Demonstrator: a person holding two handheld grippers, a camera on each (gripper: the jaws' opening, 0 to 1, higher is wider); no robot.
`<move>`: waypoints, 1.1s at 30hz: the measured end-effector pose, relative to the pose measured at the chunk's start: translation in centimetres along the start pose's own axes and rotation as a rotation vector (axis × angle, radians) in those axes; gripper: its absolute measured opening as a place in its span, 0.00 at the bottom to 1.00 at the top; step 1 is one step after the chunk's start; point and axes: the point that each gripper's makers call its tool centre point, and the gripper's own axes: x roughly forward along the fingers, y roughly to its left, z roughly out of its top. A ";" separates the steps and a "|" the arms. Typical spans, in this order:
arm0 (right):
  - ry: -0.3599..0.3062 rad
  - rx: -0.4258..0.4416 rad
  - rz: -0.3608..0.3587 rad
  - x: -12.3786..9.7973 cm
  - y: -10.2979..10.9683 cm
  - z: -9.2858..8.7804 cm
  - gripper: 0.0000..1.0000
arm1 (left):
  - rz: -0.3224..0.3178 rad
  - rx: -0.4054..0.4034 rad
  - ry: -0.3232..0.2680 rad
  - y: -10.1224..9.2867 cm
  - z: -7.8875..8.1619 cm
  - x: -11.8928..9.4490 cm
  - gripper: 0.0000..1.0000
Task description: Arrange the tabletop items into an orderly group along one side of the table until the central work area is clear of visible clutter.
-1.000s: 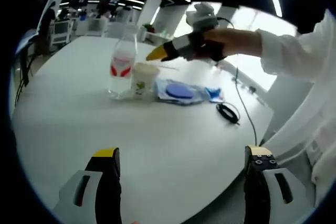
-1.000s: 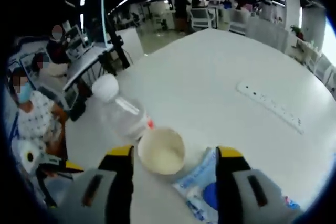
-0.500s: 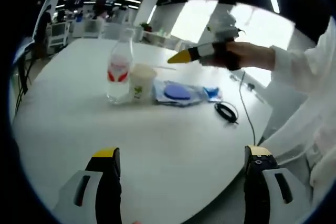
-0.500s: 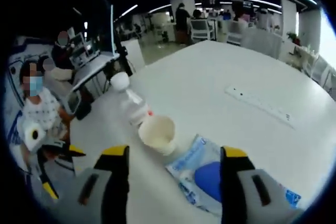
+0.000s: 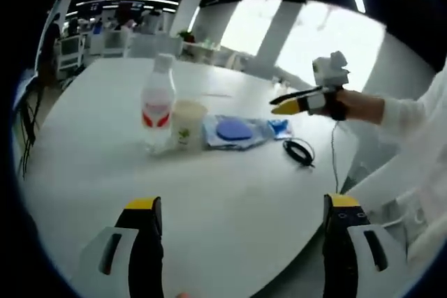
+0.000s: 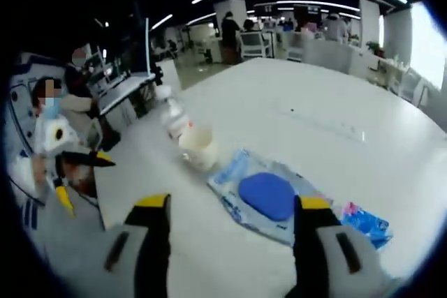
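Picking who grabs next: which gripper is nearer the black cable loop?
Right. The right gripper hangs in the air just above the black cable loop, jaws empty. The left gripper sits well back at the near table edge, across open tabletop.

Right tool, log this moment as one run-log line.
right tool: open, empty, above table | bottle, cup, blue pouch grouped | left tool: open

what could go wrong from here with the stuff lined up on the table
The clear plastic water bottle stands tall beside the white paper cup, so a careless nudge could tip either one. The clear pouch with a blue disc is flat and may slide rather than lift. The coiled black cable lies near the table edge and could get dragged off.
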 end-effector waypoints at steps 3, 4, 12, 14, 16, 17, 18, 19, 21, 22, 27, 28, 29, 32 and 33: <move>-0.017 0.035 -0.040 -1.9 -0.9 -1.4 0.71 | -0.013 0.016 0.014 -0.2 0.0 -0.2 0.94; -0.019 0.043 -0.052 -2.4 -1.1 -1.8 0.71 | -0.016 0.024 0.023 -0.1 -0.1 -0.2 0.94; -0.039 0.091 -0.093 -6.4 -1.3 -5.0 0.71 | -0.018 0.058 0.047 -0.5 0.0 -1.5 0.96; -0.046 0.096 -0.094 -7.1 -1.1 -5.4 0.71 | -0.011 0.057 0.057 -0.3 -0.1 -1.7 0.96; -0.050 0.096 -0.093 -8.0 -1.0 -6.0 0.71 | 0.001 0.054 0.059 -0.1 0.0 -2.0 0.96; -0.053 0.098 -0.091 -8.6 -0.8 -6.3 0.71 | 0.002 0.052 0.054 -0.1 0.2 -2.1 0.96; -0.063 0.100 -0.089 -9.0 -0.8 -6.4 0.71 | 0.002 0.051 0.044 -0.2 0.5 -2.2 0.96; -0.070 0.103 -0.086 -9.3 -1.1 -6.5 0.71 | -0.002 0.053 0.024 -0.4 1.0 -2.2 0.96; -0.087 0.111 -0.087 -10.5 -1.6 -6.8 0.71 | 0.001 0.072 0.005 -0.6 1.8 -2.4 0.96; -0.094 0.113 -0.088 -11.1 -1.7 -6.9 0.71 | 0.014 0.081 -0.002 -0.5 2.2 -2.5 0.96; -0.144 0.103 -0.093 -14.4 -1.9 -8.0 0.71 | 0.016 0.169 0.008 -0.9 3.6 -2.0 0.97; -0.153 0.109 -0.090 -14.9 -1.9 -8.2 0.72 | 0.021 0.179 0.011 -0.9 3.8 -2.0 0.97; -0.155 0.110 -0.088 -15.5 -1.9 -8.7 0.72 | 0.027 0.190 0.016 -0.7 3.9 -1.9 0.97; -0.156 0.097 -0.089 -16.5 -2.3 -9.5 0.73 | 0.064 0.201 0.031 0.1 4.1 -2.0 0.97; -0.157 0.098 -0.091 -17.0 -2.6 -9.8 0.73 | 0.079 0.199 0.030 0.4 4.2 -2.2 0.97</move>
